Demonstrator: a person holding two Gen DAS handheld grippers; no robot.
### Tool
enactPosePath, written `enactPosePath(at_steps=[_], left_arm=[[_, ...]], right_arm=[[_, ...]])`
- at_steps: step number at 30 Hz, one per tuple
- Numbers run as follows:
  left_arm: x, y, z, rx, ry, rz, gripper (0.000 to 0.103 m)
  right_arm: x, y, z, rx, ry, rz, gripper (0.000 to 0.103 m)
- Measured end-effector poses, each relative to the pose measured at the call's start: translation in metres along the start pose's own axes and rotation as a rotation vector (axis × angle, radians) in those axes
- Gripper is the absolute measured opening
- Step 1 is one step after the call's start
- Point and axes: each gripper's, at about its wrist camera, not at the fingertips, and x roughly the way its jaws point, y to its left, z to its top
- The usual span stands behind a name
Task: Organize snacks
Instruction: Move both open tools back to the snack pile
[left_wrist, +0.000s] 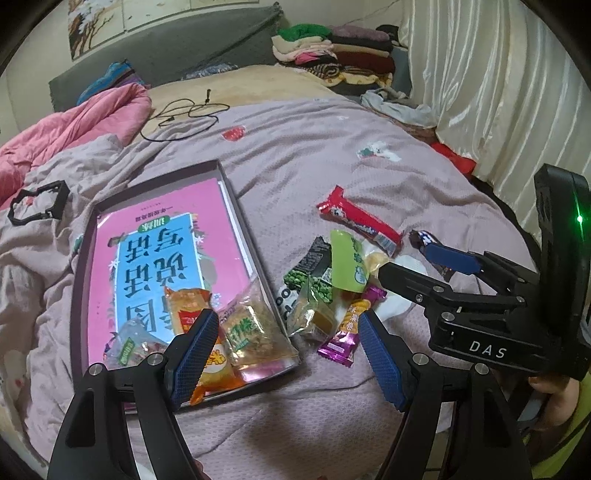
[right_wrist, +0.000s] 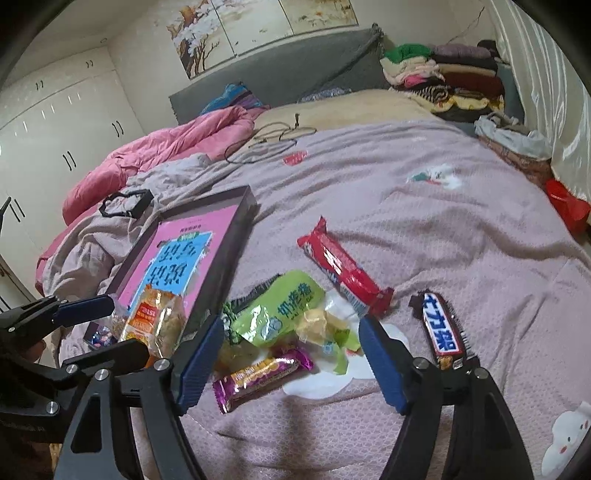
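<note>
A shallow dark box (left_wrist: 236, 206) with a pink and blue printed bottom lies on the bed and holds several snack packets, among them an orange one (left_wrist: 188, 306). It also shows in the right wrist view (right_wrist: 242, 221). Beside it is a loose pile: a green packet (right_wrist: 280, 306), a purple bar (right_wrist: 258, 373), a red bar (right_wrist: 343, 269) and a Snickers bar (right_wrist: 441, 328). My left gripper (left_wrist: 286, 354) is open and empty over the box's near right corner. My right gripper (right_wrist: 291, 362) is open and empty over the purple bar and the pile.
The bed has a mauve cover (right_wrist: 406, 206). A pink quilt (right_wrist: 159, 151), a black cable (right_wrist: 273, 144) and a black plastic frame (right_wrist: 125, 205) lie to the left and back. Folded clothes (right_wrist: 443, 77) are stacked at the headboard. A curtain (left_wrist: 498, 92) hangs on the right.
</note>
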Motion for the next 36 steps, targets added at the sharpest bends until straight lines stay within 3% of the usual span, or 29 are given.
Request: enactPosePath(at_steps=[22, 30, 36], left_arm=[[0.029, -0.019, -0.005, 0.12, 0.065, -0.047, 0.079], [0.042, -0.031, 0.002, 0.203, 0.095, -0.061, 0.062], [0.055, -0.042, 0.002, 0.28, 0.147, -0.027, 0.06]], right_arm=[[0.025, -0.02, -0.005, 0.058, 0.104, 0.023, 0.075], [0.031, -0.031, -0.005, 0.112, 0.128, 0.063, 0.075], [0.038, -0.033, -0.006, 0.119, 0.153, 0.072, 0.075]])
